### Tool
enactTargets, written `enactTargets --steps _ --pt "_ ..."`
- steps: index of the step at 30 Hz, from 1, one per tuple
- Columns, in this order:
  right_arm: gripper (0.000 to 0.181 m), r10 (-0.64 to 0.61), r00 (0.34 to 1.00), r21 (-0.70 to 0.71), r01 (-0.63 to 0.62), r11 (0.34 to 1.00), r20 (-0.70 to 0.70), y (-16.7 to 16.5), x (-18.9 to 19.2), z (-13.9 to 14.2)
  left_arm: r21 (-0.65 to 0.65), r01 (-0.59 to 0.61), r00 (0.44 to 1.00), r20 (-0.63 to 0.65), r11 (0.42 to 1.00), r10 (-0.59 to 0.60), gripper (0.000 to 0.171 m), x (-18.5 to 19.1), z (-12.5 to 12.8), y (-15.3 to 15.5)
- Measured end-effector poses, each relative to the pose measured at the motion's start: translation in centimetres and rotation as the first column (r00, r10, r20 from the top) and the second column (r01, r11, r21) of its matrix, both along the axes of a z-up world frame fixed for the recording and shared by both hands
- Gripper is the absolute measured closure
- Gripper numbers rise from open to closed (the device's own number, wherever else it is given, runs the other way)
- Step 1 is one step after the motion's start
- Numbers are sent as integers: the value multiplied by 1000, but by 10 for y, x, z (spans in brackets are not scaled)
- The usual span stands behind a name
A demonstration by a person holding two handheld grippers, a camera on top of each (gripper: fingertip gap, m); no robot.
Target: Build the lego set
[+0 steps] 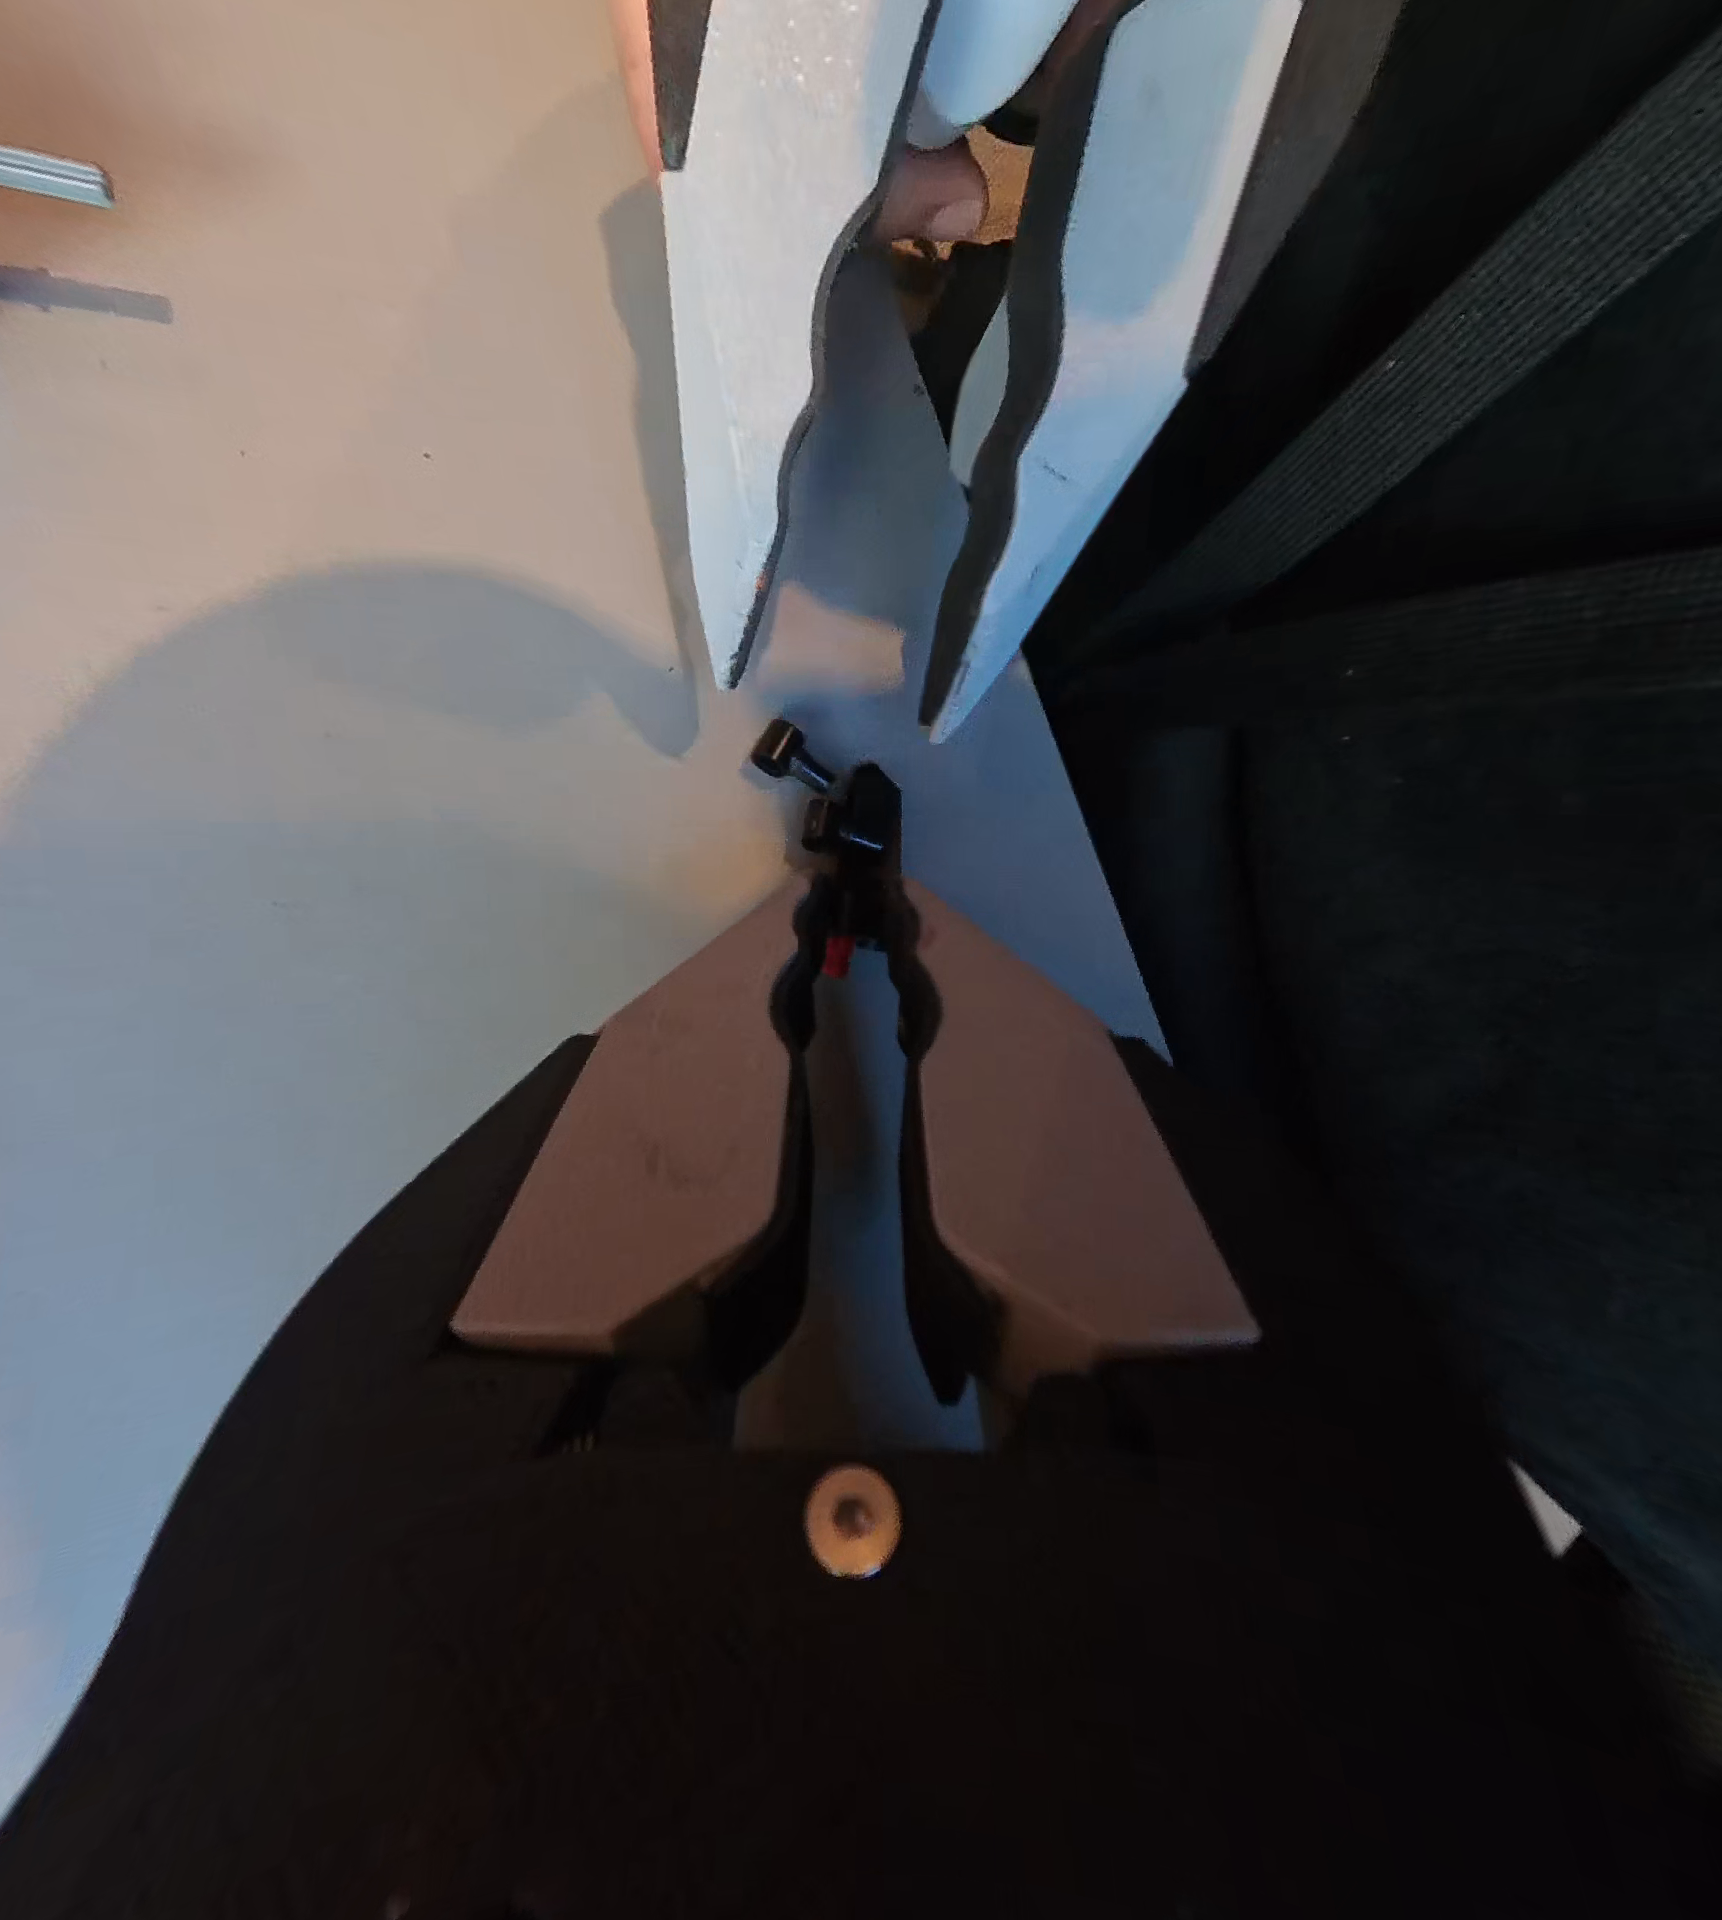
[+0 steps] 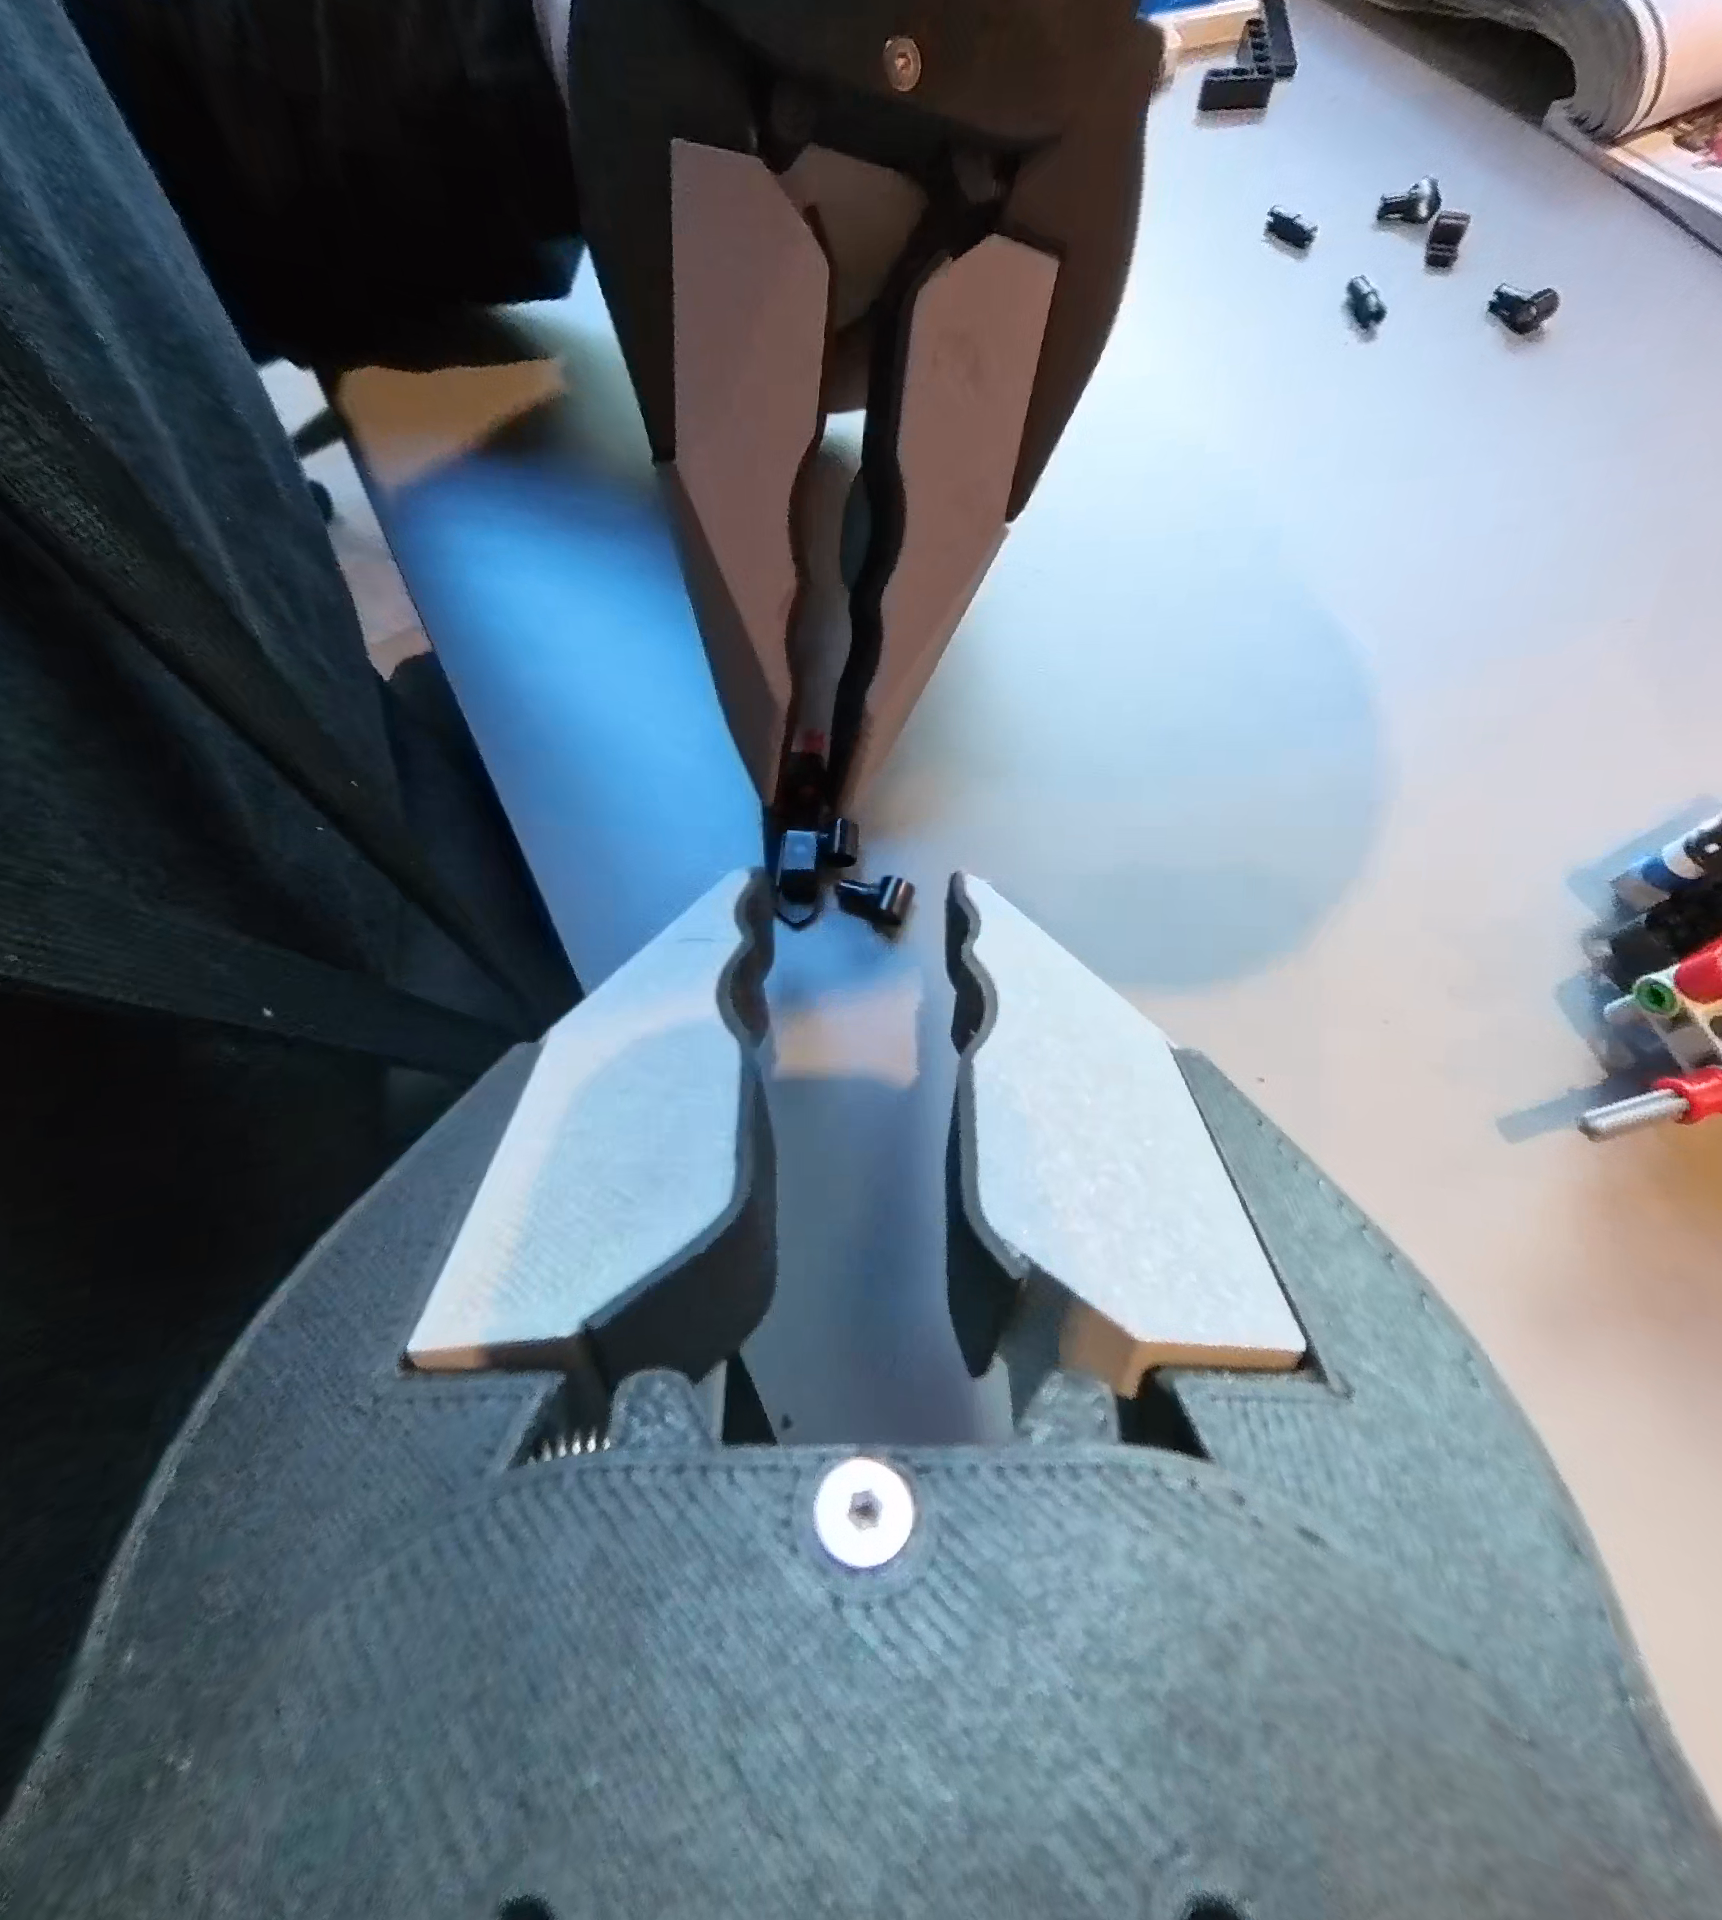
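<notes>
Now we are pinching a small black lego assembly (image 1: 852, 831) with a red bit between the tips of our left gripper (image 1: 852, 914), low over the white table (image 1: 265, 831). Our right gripper (image 2: 852, 914) is facing it with jaws spread and nothing between them, a loose black connector (image 2: 878, 896) lying just before its tips. A partly built model (image 2: 1709, 977) is sitting well off to the right.
</notes>
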State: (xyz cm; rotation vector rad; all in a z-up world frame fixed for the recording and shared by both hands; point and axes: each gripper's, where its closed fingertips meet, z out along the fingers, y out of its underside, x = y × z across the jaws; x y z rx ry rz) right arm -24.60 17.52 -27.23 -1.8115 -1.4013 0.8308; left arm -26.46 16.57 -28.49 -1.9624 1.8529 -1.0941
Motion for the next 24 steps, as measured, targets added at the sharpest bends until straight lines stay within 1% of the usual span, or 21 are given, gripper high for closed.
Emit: enactTargets --steps 1,3,4,6,10,11,12,13,16,18,20,23,24 --pt "152 -2 1000 10 2 1000 7 0 0 -1 9 -1 1000 0 1000 1 165 0 0 0" --pt "152 -7 1000 28 6 1000 19 0 0 -3 21 -6 1000 4 1000 6 156 0 2 1" --pt "152 -12 1000 32 11 999 21 1 0 -3 25 -6 1000 8 1000 6 155 0 3 1" --pt "150 -19 1000 30 18 999 22 2 1 -3 33 -1 1000 20 999 1 154 0 6 -1" --pt "156 -13 999 2 12 1000 34 1 1 -5 60 10 1000 -5 998 -9 153 -2 2 -4" --pt "159 -10 999 -8 11 1000 45 1 1 -7 63 14 1000 -13 998 -13 156 -2 0 -5" --pt "160 -13 999 -13 14 1000 52 2 1 -8 64 19 1000 -15 998 -19 160 -2 0 -6" --pt "158 -17 999 -7 17 1000 48 2 1 -7 72 21 1000 -16 997 -20 160 -2 0 -7" --pt "156 -27 1000 44 27 999 14 2 1 -1 85 10 1000 -16 996 -8 154 -2 2 -6" --pt "156 -32 999 59 30 998 30 2 2 -3 81 6 1000 -2 997 -6 151 -1 5 -8" --pt "155 -33 998 61 30 998 46 2 1 -5 91 20 1000 -1 996 -20 154 -1 5 -11" --pt "156 -41 997 36 39 999 68 4 1 -9 125 25 999 -23 992 -22 165 0 -2 -10" --pt "156 -34 997 25 33 999 73 4 0 -9 124 23 1000 -20 992 -21 165 1 -2 -11"
